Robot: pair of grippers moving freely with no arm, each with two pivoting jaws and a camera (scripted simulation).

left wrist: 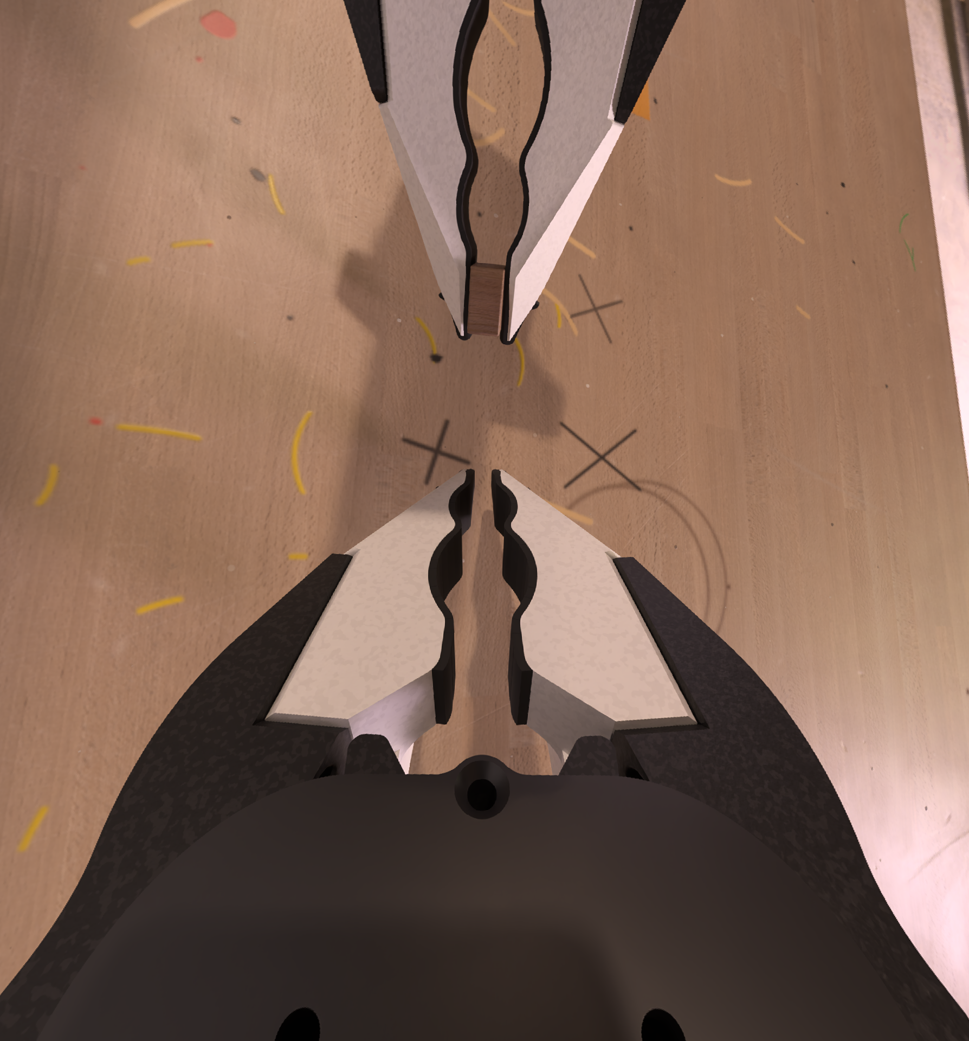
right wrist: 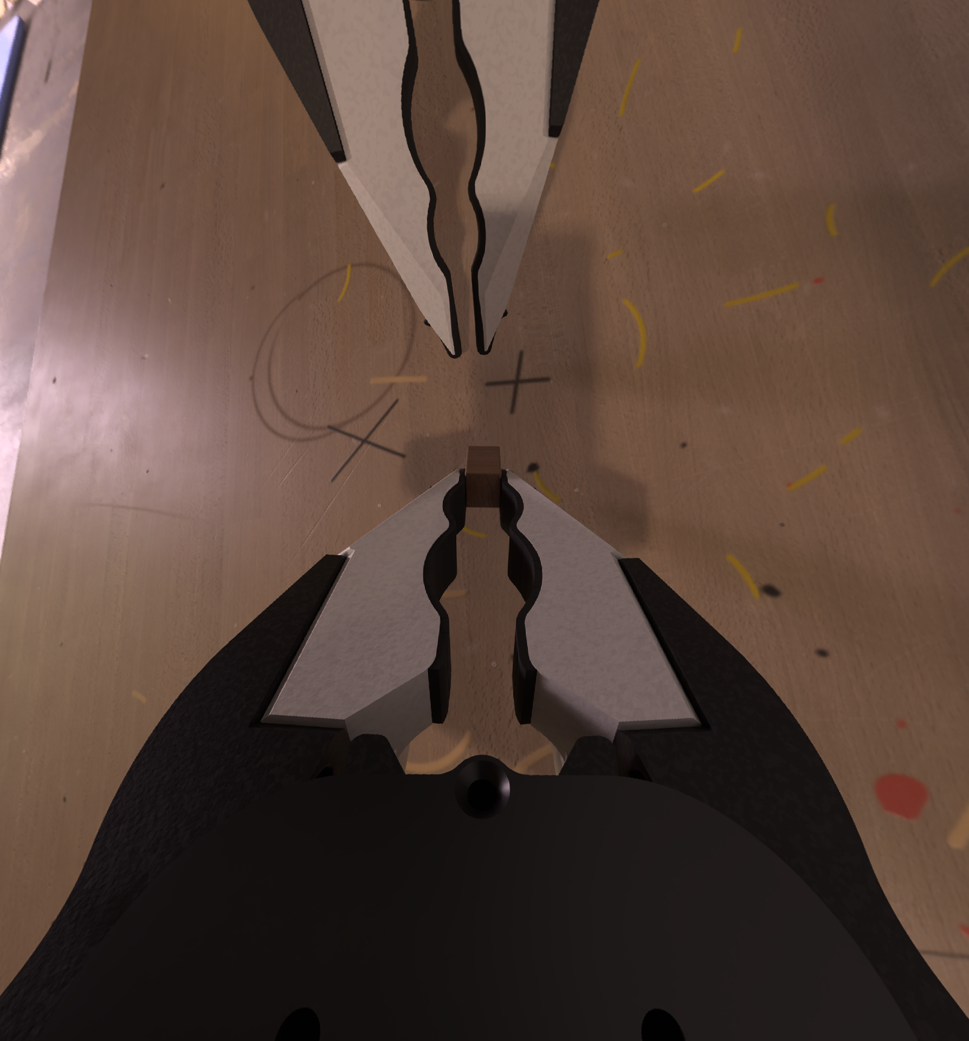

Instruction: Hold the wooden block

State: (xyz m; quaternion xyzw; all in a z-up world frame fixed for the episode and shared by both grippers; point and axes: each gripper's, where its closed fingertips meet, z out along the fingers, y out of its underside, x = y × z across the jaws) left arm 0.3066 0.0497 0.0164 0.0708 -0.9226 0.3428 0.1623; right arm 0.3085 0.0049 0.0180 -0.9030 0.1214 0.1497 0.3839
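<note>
Two wrist cameras face each other, low and close over a wooden tabletop (left wrist: pixel 133 338), each looking down along its own fingers; both share the pencilled crosses (right wrist: pixel 516 380).

Small brown wooden block (right wrist: pixel 482 477), upright, pinched between right gripper (right wrist: pixel 482 479) jaws, above table.

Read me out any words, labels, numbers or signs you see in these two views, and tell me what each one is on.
No readable words, labels, brands or numbers in either view.
Only hand-drawn marks on the wooden table: three pencil crosses and a circle outline.
The wooden block and the fingers bear no writing.
</note>
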